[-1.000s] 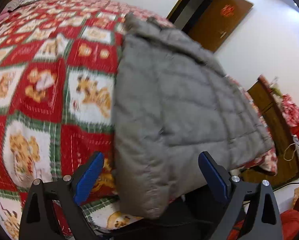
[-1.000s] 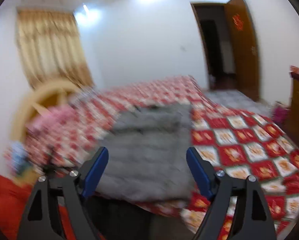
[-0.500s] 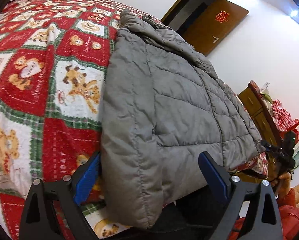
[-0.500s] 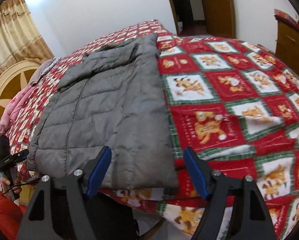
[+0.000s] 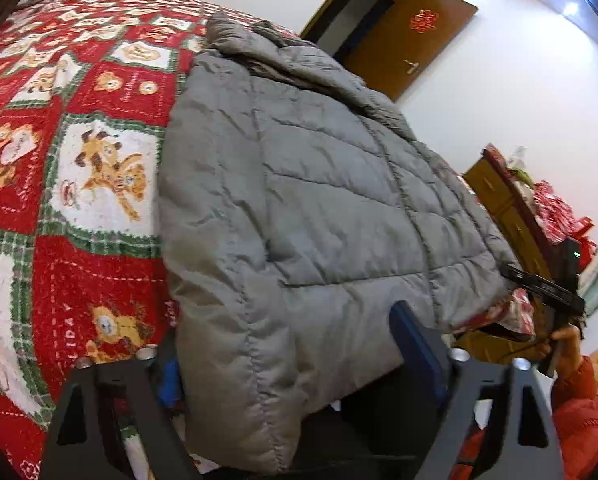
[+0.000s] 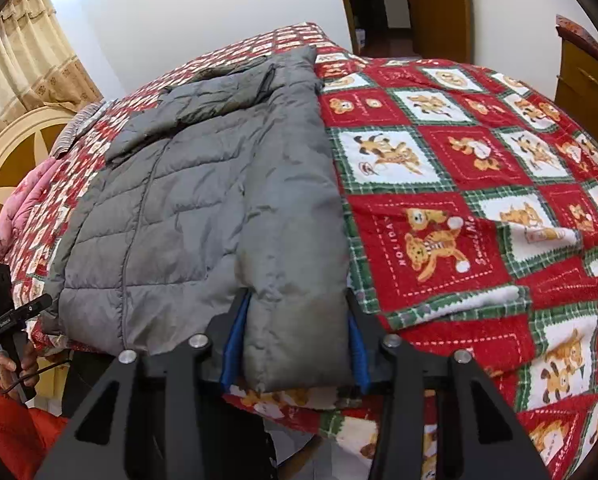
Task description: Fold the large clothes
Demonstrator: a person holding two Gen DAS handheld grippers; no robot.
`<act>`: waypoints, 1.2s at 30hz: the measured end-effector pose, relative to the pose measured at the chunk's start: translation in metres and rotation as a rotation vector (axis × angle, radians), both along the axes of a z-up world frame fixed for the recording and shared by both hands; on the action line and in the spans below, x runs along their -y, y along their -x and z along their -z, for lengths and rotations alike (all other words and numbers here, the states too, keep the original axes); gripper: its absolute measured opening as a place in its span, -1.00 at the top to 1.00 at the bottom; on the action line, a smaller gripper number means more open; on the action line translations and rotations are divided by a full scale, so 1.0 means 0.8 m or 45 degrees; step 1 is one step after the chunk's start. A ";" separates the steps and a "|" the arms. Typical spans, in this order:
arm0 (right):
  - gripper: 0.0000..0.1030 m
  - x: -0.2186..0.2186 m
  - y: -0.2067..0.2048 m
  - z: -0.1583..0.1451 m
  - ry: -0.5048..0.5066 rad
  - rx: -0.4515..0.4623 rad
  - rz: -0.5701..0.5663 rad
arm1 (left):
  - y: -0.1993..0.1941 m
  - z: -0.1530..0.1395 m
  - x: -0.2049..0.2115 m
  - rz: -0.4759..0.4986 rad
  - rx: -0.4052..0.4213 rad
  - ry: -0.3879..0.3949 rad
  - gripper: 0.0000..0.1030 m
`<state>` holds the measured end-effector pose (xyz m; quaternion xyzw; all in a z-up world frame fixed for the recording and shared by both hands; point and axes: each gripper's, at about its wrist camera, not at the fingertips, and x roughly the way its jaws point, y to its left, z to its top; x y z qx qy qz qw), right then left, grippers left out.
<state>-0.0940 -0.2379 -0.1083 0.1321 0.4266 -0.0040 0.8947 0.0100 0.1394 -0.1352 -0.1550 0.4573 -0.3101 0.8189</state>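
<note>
— Jacket, left wrist view: grey, quilted, lying flat on the red patterned bedspread, hem hanging over the bed's edge?

— Yes. Left gripper closing, hem corner between its blue pads, not yet pinched.

— Right wrist view?

— Same jacket, collar at the far end. Right gripper closing, pads against a folded hem section.

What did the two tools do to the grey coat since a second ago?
The right tool dropped from looking across the room to the grey coat's near hem, and its jaws are closing around that corner. The left tool edged in over the other hem corner, its jaws closing too. The coat stayed flat on the red quilt, not lifted.
</note>
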 end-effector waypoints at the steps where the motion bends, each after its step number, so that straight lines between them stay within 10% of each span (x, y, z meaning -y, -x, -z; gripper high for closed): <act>1: -0.04 -0.001 0.001 0.000 0.011 0.003 0.005 | -0.001 0.002 -0.002 -0.020 -0.004 -0.012 -0.31; 5: 0.11 -0.004 0.005 0.002 0.036 0.016 -0.021 | -0.008 0.009 -0.022 -0.081 -0.061 0.045 0.53; 9: 0.70 -0.007 0.003 -0.007 -0.005 0.003 -0.058 | -0.009 0.012 -0.039 -0.125 -0.139 0.188 0.70; 20: 0.75 -0.012 0.090 -0.075 -0.276 0.094 -0.151 | 0.073 -0.105 -0.079 0.082 0.056 0.510 0.73; 26: 0.75 -0.006 0.155 -0.173 -0.395 0.324 -0.198 | 0.118 -0.200 -0.109 0.104 0.222 0.658 0.73; 36: 0.76 0.017 0.073 -0.206 -0.374 0.447 -0.109 | 0.035 -0.220 -0.116 -0.093 0.198 0.605 0.73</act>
